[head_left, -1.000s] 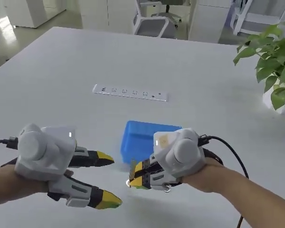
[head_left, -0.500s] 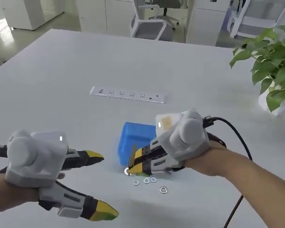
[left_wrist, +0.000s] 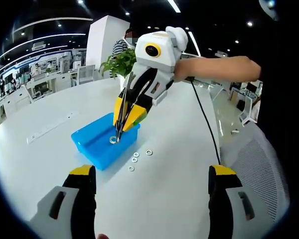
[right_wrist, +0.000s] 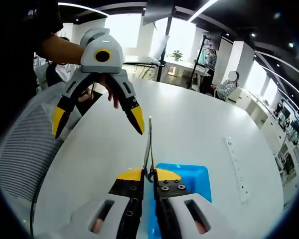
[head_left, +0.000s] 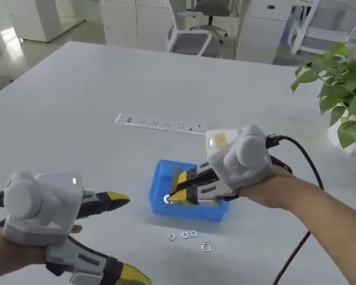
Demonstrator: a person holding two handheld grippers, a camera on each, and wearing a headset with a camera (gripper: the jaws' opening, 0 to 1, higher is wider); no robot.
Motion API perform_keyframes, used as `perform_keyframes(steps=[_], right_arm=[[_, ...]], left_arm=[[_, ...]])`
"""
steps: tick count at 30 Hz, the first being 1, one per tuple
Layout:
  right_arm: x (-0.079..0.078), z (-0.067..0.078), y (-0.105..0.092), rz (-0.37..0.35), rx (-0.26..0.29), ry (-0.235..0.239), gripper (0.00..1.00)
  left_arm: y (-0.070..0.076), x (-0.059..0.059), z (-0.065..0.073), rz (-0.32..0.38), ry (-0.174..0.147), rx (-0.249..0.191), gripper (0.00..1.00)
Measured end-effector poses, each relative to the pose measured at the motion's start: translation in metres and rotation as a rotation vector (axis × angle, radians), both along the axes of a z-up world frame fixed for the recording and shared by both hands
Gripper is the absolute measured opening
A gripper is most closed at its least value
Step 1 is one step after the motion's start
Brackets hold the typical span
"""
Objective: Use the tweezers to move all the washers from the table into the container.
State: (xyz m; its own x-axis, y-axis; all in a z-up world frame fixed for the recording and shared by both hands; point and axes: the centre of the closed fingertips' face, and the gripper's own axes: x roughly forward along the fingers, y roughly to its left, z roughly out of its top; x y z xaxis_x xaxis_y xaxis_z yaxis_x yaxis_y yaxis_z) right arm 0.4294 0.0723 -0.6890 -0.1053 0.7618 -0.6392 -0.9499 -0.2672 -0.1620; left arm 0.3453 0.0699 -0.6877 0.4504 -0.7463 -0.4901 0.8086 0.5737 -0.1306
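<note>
The white table [head_left: 77, 89] carries everything. A power strip [head_left: 162, 122] lies at 12 o'clock from the work, well apart from it.

The blue container [head_left: 156, 196] sits open-topped near the person, probably so each trip from the washers is short.

The left gripper [head_left: 127, 237] hangs at about 8 o'clock from the container, above the table. Its jaws are spread wide and carry nothing. It seems parked to one side so it does not block the other gripper's path.

The right gripper [head_left: 179, 193] is over the container, tilted down toward its inside. Its jaws are pressed close together on the tweezers [left_wrist: 120, 119], clamping their handle so the thin tips squeeze together.

In the left gripper view those tips pinch one washer [left_wrist: 113, 140] just above the container's floor. That reads as the drop about to be made. Easing the jaws apart should let the tips spring open and release it.

Four loose washers [head_left: 185, 235] lie flat on the table at 6 o'clock from the container, just beside its near wall. Three sit in a short row and one is slightly apart. They are left to be moved.
</note>
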Motion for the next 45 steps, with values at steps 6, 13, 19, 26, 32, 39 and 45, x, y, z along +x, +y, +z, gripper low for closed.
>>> perform_keyframes(steps=[6,13,19,26,32,39,45], right_arm=[[0.014,-0.008,0.001,-0.016,-0.004,-0.009,0.07],[0.026,-0.019,0.0,-0.035,-0.01,0.001,0.08],[0.035,-0.034,-0.002,-0.046,-0.032,0.016,0.08],[0.042,-0.047,-0.002,-0.053,-0.047,0.031,0.08],[0.044,-0.058,-0.002,-0.046,-0.06,0.047,0.08],[0.049,-0.068,-0.003,-0.051,-0.07,0.059,0.08],[0.051,-0.074,-0.003,-0.055,-0.081,0.072,0.08]], left_arm=[[0.0,0.001,0.0,0.0,0.0,0.0,0.99],[0.002,0.002,-0.001,-0.002,0.002,0.003,0.99],[0.003,0.005,0.0,0.004,-0.001,-0.003,0.99],[0.004,0.005,-0.001,0.007,0.007,0.0,0.99],[0.005,0.009,-0.001,0.008,0.003,-0.004,0.99],[0.005,0.014,0.0,0.01,0.0,-0.008,0.99],[0.005,0.021,-0.002,0.011,-0.004,0.0,0.97]])
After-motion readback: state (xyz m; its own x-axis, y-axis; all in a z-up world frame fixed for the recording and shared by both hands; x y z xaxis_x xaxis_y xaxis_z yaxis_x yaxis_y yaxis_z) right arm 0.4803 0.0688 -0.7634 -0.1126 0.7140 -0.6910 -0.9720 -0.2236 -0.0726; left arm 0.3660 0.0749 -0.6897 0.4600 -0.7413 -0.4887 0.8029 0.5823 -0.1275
